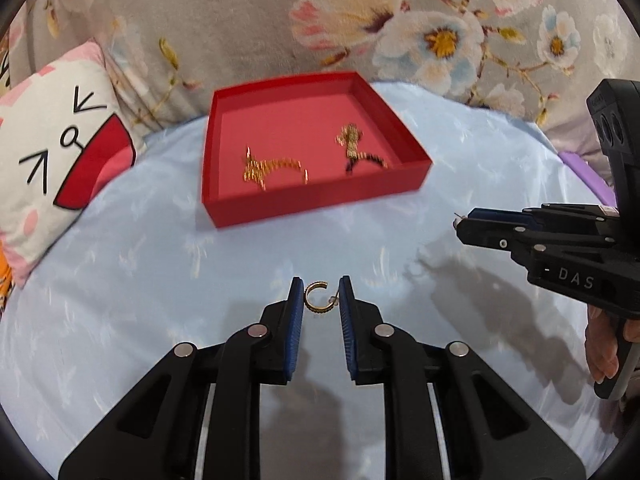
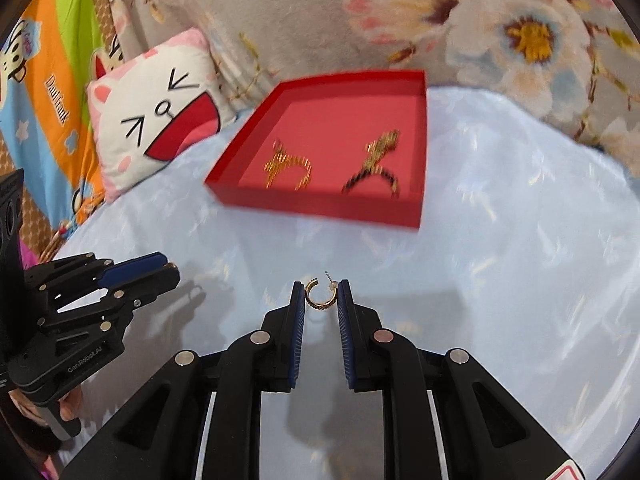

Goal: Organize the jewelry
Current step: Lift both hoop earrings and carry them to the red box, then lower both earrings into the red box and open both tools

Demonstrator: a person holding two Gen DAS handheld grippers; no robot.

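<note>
Pinched hoop earrings (image 1: pixel 317 298), tray (image 1: pixel 316 210) well ahead

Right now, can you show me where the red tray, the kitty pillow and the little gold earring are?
red tray (image 1: pixel 312 200), left wrist view, front wall.
kitty pillow (image 2: pixel 160 116), right wrist view, its face.
gold earring (image 1: pixel 316 300), left wrist view, the hoop's curve.

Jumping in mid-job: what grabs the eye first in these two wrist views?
The red tray sits mid-bed on the pale blue sheet, with two gold jewelry pieces inside. Each gripper holds a small gold hoop earring between its jaws: left gripper, right gripper. A cat-face pillow lies left of the tray.
</note>
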